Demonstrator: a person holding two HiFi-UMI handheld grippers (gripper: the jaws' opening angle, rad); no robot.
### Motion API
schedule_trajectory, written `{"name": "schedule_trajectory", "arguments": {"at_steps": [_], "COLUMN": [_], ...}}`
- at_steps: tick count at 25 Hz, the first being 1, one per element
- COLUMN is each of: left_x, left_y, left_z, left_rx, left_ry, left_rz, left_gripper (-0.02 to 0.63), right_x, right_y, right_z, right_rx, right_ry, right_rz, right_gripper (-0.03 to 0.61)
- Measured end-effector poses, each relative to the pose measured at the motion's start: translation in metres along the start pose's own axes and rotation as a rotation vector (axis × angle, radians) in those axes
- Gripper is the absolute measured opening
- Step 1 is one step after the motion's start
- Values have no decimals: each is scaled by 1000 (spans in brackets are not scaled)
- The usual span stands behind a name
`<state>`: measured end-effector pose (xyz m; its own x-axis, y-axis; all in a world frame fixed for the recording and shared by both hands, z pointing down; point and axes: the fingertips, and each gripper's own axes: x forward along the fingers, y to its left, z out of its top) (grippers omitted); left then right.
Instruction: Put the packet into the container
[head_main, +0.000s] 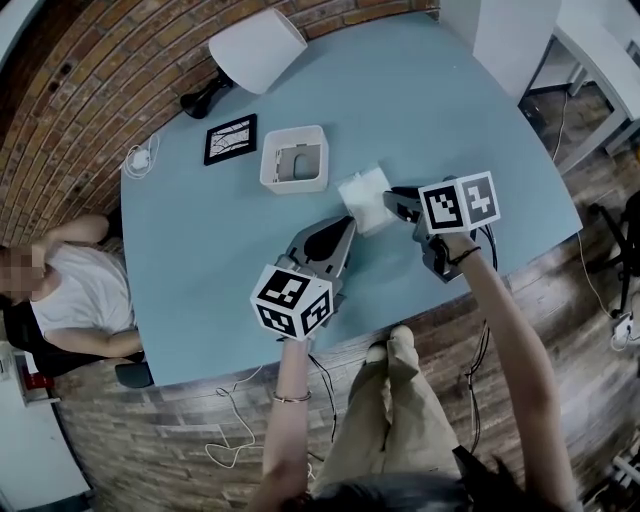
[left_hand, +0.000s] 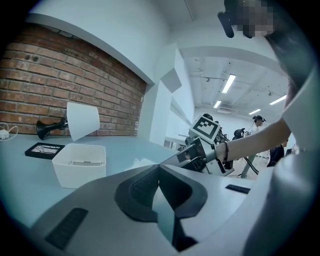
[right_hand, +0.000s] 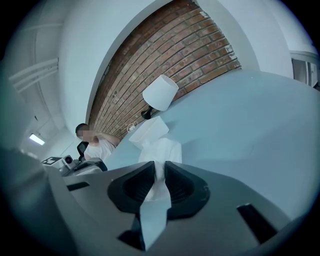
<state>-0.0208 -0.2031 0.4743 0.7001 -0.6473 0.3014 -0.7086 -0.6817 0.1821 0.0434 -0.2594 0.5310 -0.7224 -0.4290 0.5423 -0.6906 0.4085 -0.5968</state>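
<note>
The white packet (head_main: 363, 197) lies on the blue table (head_main: 200, 260), just right of the white open container (head_main: 295, 160). My right gripper (head_main: 393, 201) is shut on the packet's right edge. In the right gripper view the thin white packet (right_hand: 159, 150) runs between the two dark pads (right_hand: 180, 187), which press on it, and the container (right_hand: 150, 131) stands beyond. My left gripper (head_main: 343, 230) hovers below the packet with its jaws shut on nothing. The left gripper (left_hand: 159, 168) looks at the container (left_hand: 80, 164), the packet (left_hand: 142, 162) and the other gripper.
A white table lamp (head_main: 255, 48) lies at the table's far edge, with a black picture frame (head_main: 230, 138) left of the container. A white charger with its cable (head_main: 140, 158) sits at the far left corner. A person (head_main: 80, 290) sits at the left. A white pillar (head_main: 510, 35) stands behind.
</note>
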Motion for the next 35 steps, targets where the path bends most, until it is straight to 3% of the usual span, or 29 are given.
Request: {"name": "schedule_trajectory", "arguments": {"at_steps": [11,24,35], "left_x": [-16,-45,-77], "left_y": [1,7,49], "left_z": [22,94,99], "left_rx": [5,85,77], "left_ry": [-38,-154,-155], "left_rz": [41,117,184], "left_gripper": [9,9,9], "right_x": [-30,-60,-26], "right_y": [22,87,122], "right_z": [14,87,110], "right_rx": [-72,-292,-384], "right_ry": [-33,-72,-8], "right_rz": [42,133,199], "right_gripper": [78,78,78]}}
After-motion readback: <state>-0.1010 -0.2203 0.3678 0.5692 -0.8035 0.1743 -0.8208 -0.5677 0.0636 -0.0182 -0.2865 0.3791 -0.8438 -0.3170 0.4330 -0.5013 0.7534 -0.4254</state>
